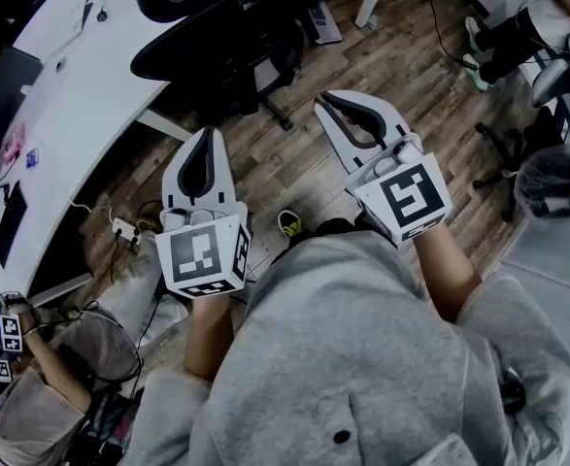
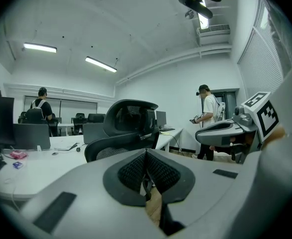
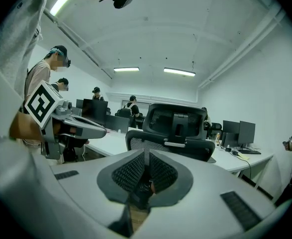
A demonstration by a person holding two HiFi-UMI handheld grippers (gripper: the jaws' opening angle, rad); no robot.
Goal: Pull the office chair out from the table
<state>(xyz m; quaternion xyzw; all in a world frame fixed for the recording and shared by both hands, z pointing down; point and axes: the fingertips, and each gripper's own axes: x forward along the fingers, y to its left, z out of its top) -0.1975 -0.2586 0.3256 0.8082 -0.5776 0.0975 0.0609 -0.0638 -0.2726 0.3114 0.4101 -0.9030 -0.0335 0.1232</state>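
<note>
As I hold two hand-held grippers level, the left (image 1: 207, 139) and right (image 1: 331, 103) each have jaws together, gripping nothing. Open wooden floor (image 1: 294, 158) lies just ahead. Beyond it, one black office chair (image 1: 226, 37) stands against the curved edge of one white surface (image 1: 81, 95).

The black mesh office chair (image 1: 228, 29) stands upright ahead of your left gripper (image 1: 208, 136) and right gripper (image 1: 327, 102), apart from both, backrest facing you. It sits against the white table (image 1: 81, 115).

Office chair (image 1: 207, 51) partly beyond top edge
</note>
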